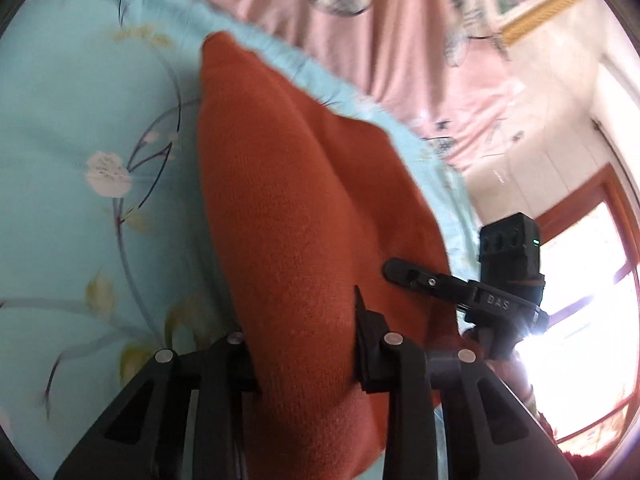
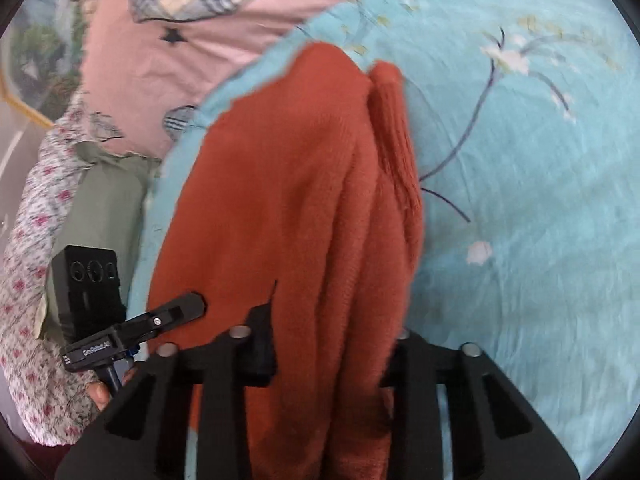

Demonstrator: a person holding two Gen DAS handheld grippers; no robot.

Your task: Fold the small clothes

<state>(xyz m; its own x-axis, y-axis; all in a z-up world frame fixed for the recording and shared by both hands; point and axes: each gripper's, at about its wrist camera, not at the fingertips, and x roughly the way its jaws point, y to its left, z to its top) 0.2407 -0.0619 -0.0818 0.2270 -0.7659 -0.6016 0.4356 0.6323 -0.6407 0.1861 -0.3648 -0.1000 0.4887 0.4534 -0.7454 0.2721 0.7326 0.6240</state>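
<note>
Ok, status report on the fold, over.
Left gripper and right gripper both clamped on the orange knit garment. Garment hangs bunched over the blue floral sheet. Nothing in the way.

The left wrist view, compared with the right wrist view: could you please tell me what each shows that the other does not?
Only the left wrist view shows a bright window with a red-brown frame. Only the right shows a floral-sleeved arm and green cloth. Both show the rust-orange knit garment gripped over the blue floral sheet, and the pink blanket.

One rust-orange garment (image 1: 296,216), two grippers (image 1: 304,344) (image 2: 332,344), one floral sheet (image 1: 80,120).
</note>
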